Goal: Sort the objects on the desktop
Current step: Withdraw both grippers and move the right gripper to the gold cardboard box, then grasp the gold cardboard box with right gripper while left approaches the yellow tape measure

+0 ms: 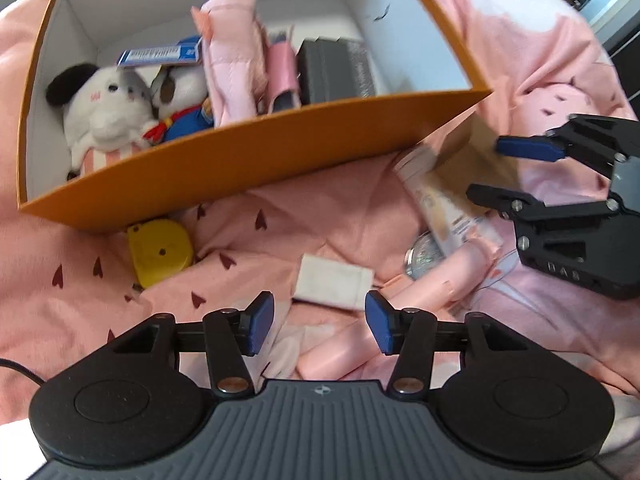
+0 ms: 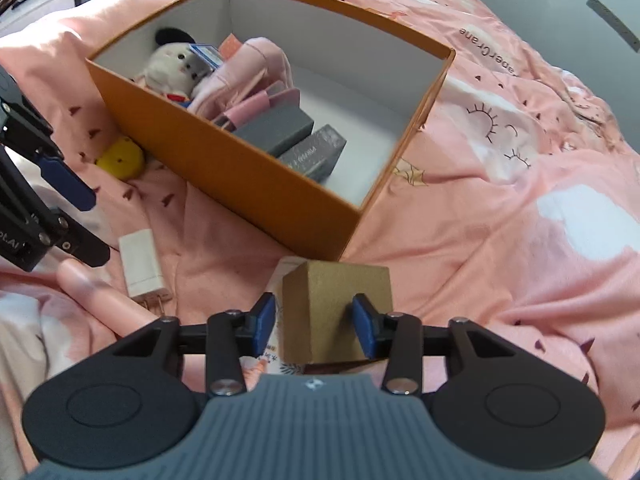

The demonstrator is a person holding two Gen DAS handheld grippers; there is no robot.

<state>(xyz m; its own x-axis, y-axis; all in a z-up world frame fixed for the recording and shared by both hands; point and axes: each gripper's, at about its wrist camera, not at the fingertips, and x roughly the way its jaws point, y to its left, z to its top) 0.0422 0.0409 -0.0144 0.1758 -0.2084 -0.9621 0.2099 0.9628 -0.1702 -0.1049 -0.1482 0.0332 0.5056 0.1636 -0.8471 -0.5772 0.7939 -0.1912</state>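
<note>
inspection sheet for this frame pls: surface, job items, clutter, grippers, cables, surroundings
Surface: pink bedspread, rumpled, printed with hearts and suns.
Job's things: orange box holding plush toys, a pink pouch and grey boxes. Outside it: brown box, white charger, yellow tape measure, tube.
Clutter: pink cylinder on the bedspread.
Grippers: left gripper open above the charger; right gripper open, brown box between its jaws, pads not pressing.
Cables: black cable at the left wrist view's edge.
Surroundings: furniture beyond the bed, blurred.

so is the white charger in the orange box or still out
Out: the white charger lies on the pink bedspread, outside the orange box.
</note>
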